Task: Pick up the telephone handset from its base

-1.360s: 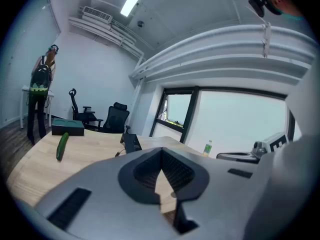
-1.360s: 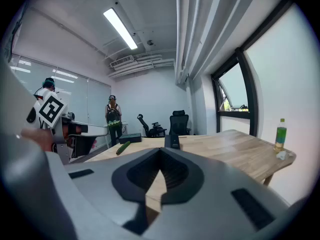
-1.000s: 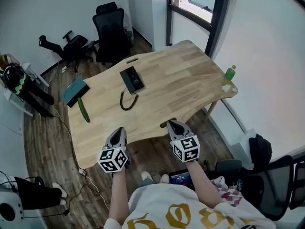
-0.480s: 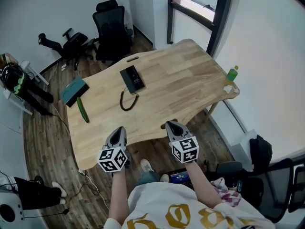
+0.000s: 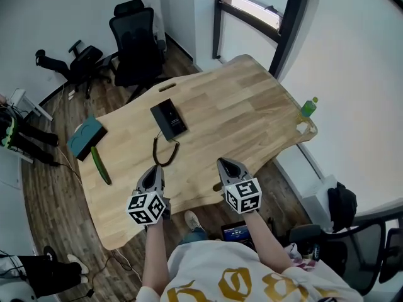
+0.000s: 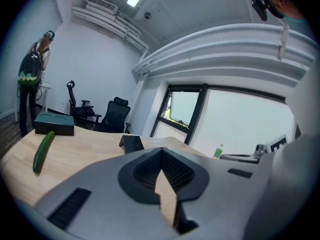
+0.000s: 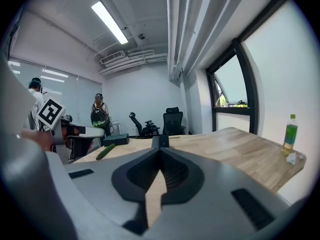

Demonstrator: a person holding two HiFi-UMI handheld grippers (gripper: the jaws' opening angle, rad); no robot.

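Telephone mid table; L gripper, R gripper at near edge

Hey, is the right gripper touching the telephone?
Apart. The head view shows bare wood of the table between the right gripper and the telephone.

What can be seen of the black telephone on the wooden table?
The telephone is black, flat and rectangular. It lies askew on the light wooden table, left of its middle. A dark coiled cord loops from its near end toward the person. From this height the handset cannot be told apart from the base. Only the table touches it.
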